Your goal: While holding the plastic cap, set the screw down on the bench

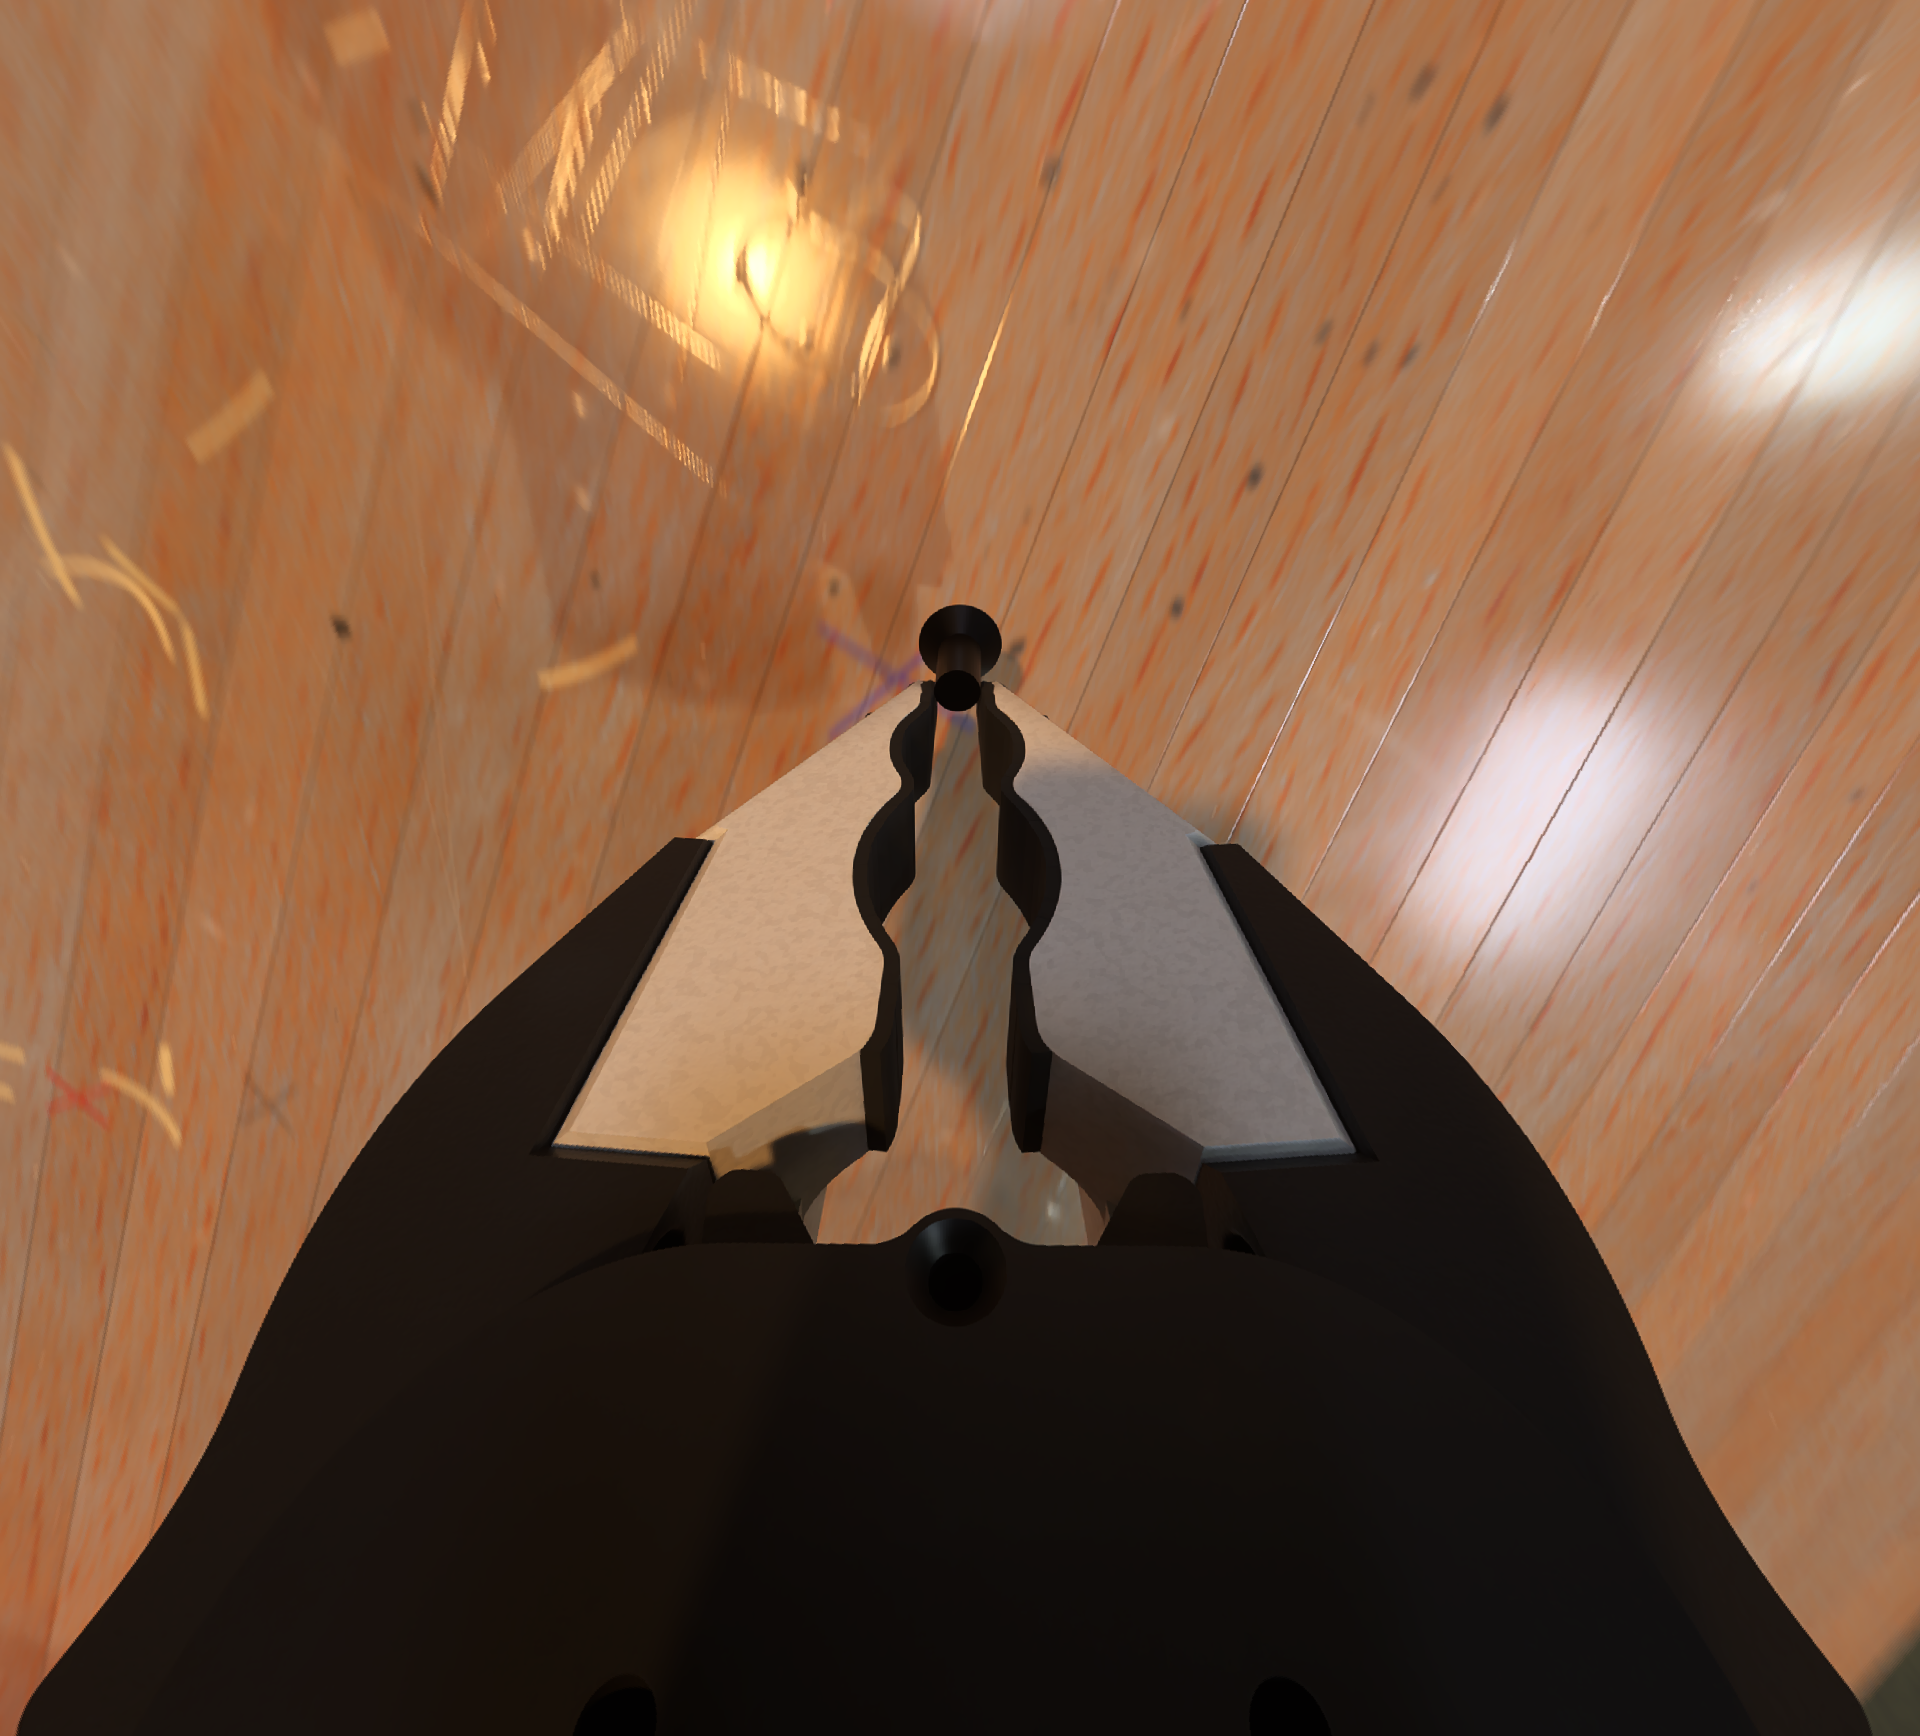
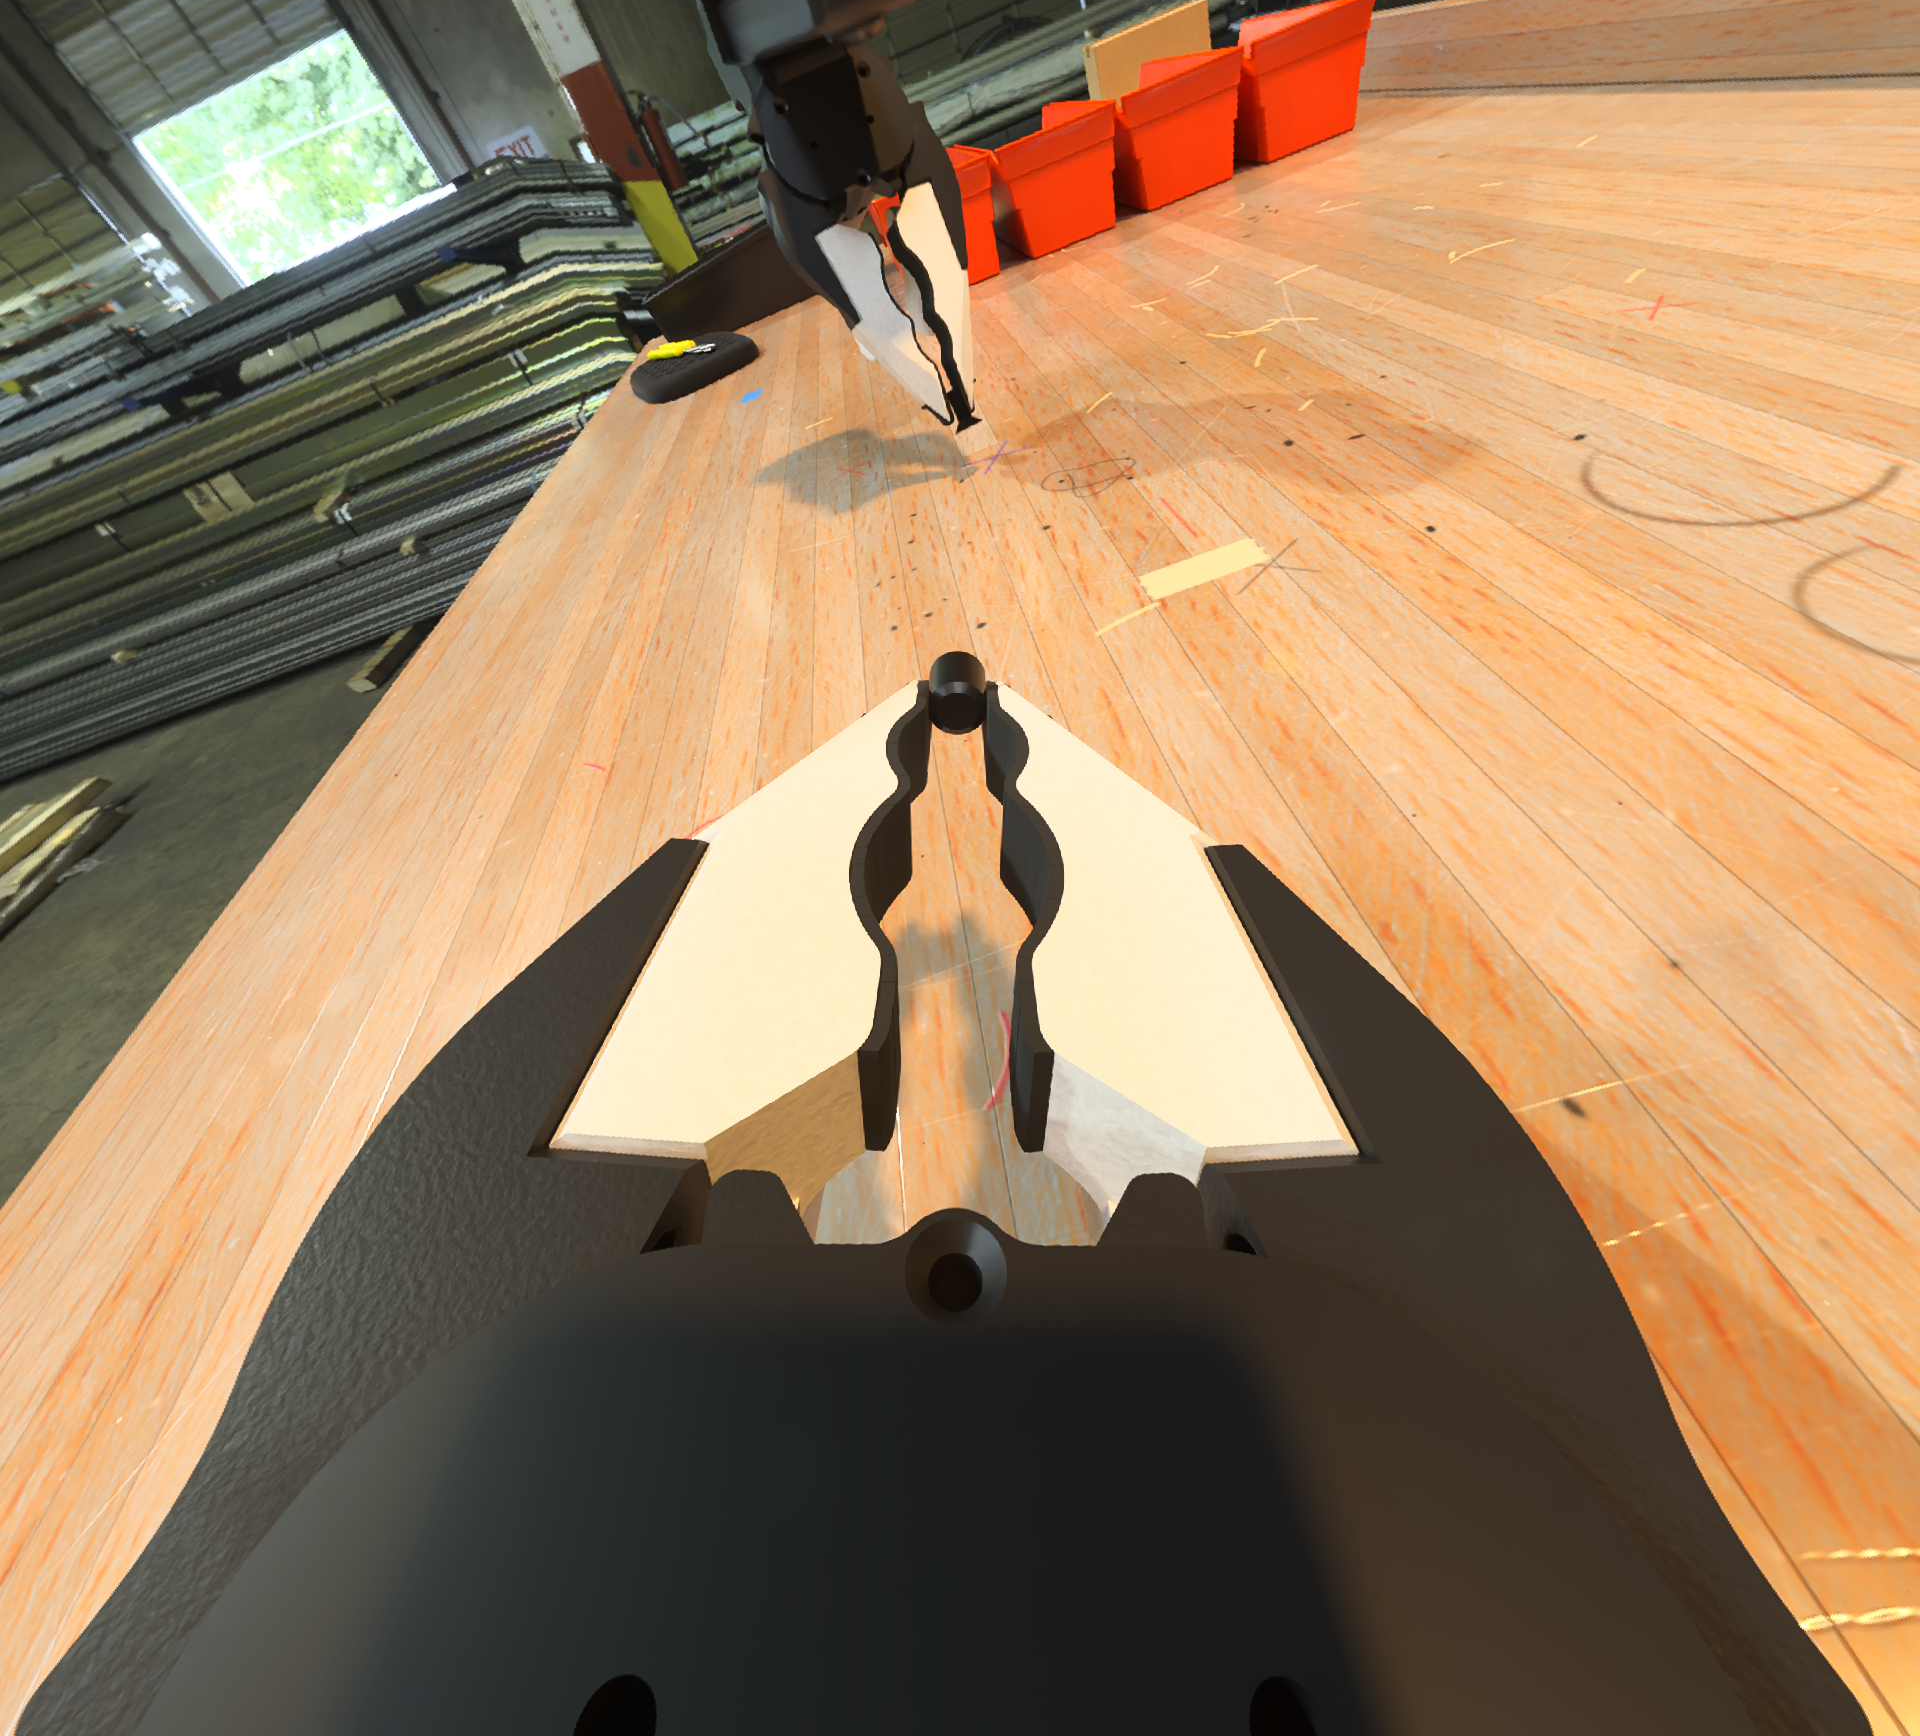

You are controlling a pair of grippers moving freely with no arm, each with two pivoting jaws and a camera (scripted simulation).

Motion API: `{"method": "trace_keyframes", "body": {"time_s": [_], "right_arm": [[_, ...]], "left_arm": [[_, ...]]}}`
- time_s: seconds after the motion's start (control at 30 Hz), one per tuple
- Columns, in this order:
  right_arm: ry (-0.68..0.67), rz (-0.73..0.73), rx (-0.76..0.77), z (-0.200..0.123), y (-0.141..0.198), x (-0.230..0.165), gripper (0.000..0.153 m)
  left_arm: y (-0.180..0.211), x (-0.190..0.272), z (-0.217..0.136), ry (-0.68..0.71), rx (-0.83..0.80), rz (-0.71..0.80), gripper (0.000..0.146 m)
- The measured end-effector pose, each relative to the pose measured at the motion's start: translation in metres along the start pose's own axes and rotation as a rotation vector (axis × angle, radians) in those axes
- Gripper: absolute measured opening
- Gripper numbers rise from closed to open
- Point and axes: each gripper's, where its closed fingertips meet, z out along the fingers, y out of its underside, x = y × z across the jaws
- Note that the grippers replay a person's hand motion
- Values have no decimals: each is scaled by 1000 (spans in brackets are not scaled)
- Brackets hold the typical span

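In the left wrist view my left gripper [image 1: 957, 687] is shut on a small black screw [image 1: 958, 647], pinched by its shank at the fingertips, its flat head pointing down at the wooden bench [image 1: 1351, 336] close below. The right wrist view shows that gripper [image 2: 961, 419] farther off, pointing steeply down with the screw [image 2: 966, 422] just above the bench [image 2: 1455, 751]. My right gripper [image 2: 957, 694] is shut on a small black plastic cap [image 2: 957, 692] at its fingertips, held above the bench nearer the front.
A row of red bins [image 2: 1174, 128] stands at the far side of the bench. A black pad with yellow items [image 2: 694, 365] lies near the left edge [image 2: 447, 626], beyond which the floor drops away. A strip of tape [image 2: 1200, 568] and pen marks lie on the wood.
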Motion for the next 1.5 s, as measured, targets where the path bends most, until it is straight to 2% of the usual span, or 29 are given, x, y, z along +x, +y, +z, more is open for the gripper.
{"method": "trace_keyframes", "body": {"time_s": [0.1, 0.2, 0.27, 0.37, 0.6, 0.87, 1.1, 1.3, 1.4, 1.5], "right_arm": [[0, 4, 1, 0, 0, 1, 9], [-2, 11, 4, 0, -1, 1, 9], [-2, 17, 7, 0, -1, 2, 9], [-3, 23, 11, -1, -1, 2, 9], [-3, 21, 6, 0, -1, 2, 9], [-7, 19, 5, 0, -1, 1, 9], [-12, 16, 3, 0, -1, 0, 9], [-17, 16, 0, 0, 0, -1, 9], [-19, 15, -1, 0, 0, -1, 9], [-22, 13, -3, 1, 0, -2, 9]], "left_arm": [[-43, 10, -7, -10, 228, 43, 7], [-83, 34, -5, 68, 423, 48, 7], [-83, 47, 13, 109, 364, 61, 8], [-57, 49, 37, 72, 133, 85, 8], [-33, 37, 19, -16, -84, 126, 7], [-12, 35, 17, -11, -302, 160, 8], [-5, 33, 21, 1, -364, 166, 8], [-7, 33, 20, -10, -343, 161, 8], [-12, 33, 18, -16, -295, 162, 29], [-15, 32, 17, -25, -249, 153, 30]]}}
